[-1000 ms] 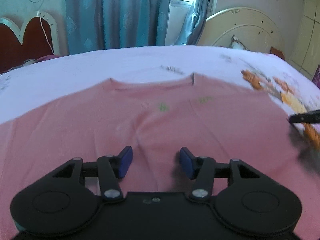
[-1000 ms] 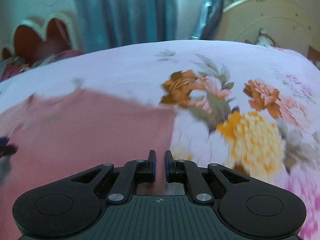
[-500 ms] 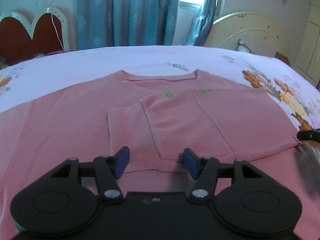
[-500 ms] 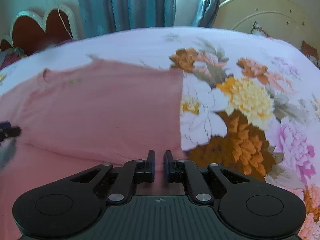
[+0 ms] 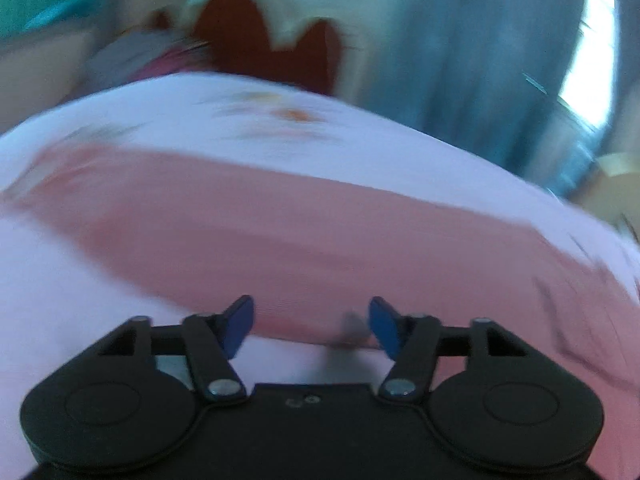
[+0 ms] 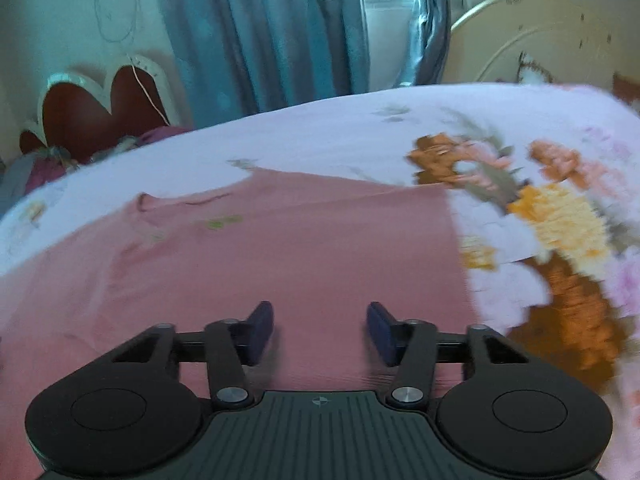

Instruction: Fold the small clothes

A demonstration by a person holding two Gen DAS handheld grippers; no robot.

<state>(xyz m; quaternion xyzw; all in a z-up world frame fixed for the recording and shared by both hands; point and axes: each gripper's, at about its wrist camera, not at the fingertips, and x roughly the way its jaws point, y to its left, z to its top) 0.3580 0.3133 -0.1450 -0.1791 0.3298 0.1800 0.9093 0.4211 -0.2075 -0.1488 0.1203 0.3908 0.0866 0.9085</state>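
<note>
A pink long-sleeved top [image 6: 280, 248] lies flat on the bed, neckline at the far left, its right side folded in to a straight edge. My right gripper [image 6: 318, 326] hovers above the near part of that folded cloth, its jaws opening, with nothing pinched between the blue pads. In the blurred left wrist view the pink top [image 5: 300, 240] stretches across as a long band. My left gripper [image 5: 311, 326] stands over its near edge, its jaws closing a little, blue pads apart and gripping nothing.
The flowered bedsheet [image 6: 560, 232] is bare to the right of the top. A cream headboard [image 6: 540, 40] stands at the back right, blue curtains [image 6: 260, 32] and a window behind. A red heart-shaped chair back [image 6: 100, 112] with bundled cloth is at the far left.
My right gripper let go of the folded cloth and its jaws spread wide. My left gripper swung fast to the left and rolled, from over the folded chest to the top's left sleeve side.
</note>
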